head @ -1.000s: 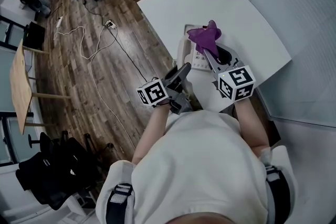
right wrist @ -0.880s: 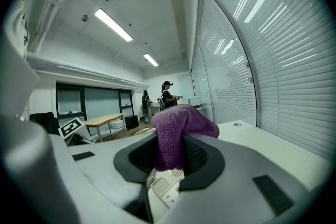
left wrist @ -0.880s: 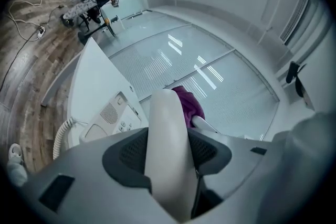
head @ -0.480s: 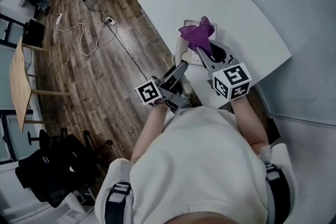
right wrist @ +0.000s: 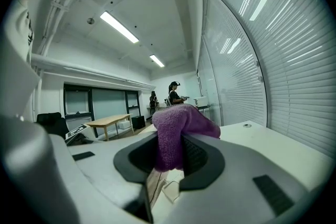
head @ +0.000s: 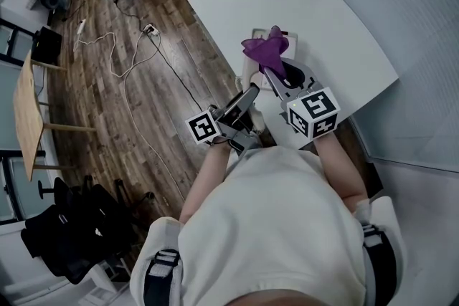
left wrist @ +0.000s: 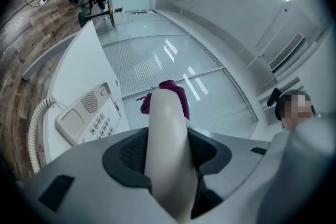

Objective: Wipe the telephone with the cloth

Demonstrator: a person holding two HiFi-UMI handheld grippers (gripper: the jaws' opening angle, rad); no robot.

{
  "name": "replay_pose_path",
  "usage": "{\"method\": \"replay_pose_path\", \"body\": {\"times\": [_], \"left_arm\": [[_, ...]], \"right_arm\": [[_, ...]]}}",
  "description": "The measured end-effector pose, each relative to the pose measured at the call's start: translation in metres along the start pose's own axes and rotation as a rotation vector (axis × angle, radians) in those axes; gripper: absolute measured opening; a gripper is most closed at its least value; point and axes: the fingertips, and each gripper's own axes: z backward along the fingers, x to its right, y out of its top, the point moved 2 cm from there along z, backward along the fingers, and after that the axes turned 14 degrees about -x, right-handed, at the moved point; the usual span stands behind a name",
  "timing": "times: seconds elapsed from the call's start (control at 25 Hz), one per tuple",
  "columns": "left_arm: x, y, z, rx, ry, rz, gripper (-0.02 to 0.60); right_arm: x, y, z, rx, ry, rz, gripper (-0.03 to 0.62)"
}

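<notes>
A cream telephone (head: 252, 72) lies on the white table (head: 337, 32), near its front edge. My right gripper (head: 276, 72) is shut on a purple cloth (head: 264, 48), which bunches out past the jaws over the phone's body. In the right gripper view the cloth (right wrist: 176, 134) fills the gap between the pads of that gripper (right wrist: 170, 153). My left gripper (head: 249, 95) is shut on the cream handset (left wrist: 168, 149), held off the base at the phone's left side. The left gripper view shows the keypad base (left wrist: 86, 118), its coiled cord (left wrist: 35, 128) and the cloth (left wrist: 169, 93) beyond the handset.
The table's left edge drops to a wooden floor (head: 122, 104) strewn with cables (head: 129, 61). A glass wall with blinds (head: 416, 25) runs along the right. A wooden side table (head: 25, 111) and black chairs (head: 72, 233) stand at far left. People stand far off across the room (right wrist: 173, 93).
The right gripper has carried the purple cloth a little to the left across the telephone. The left gripper has rolled slightly, keeping the handset almost in place.
</notes>
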Motion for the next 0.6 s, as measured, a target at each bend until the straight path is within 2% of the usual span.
{"method": "replay_pose_path", "body": {"times": [0.6], "left_arm": [[0.004,0.005,0.000,0.006,0.014,-0.004,0.222]], "right_arm": [[-0.020,-0.003,0.001,-0.018,0.063,0.030,0.098]]}}
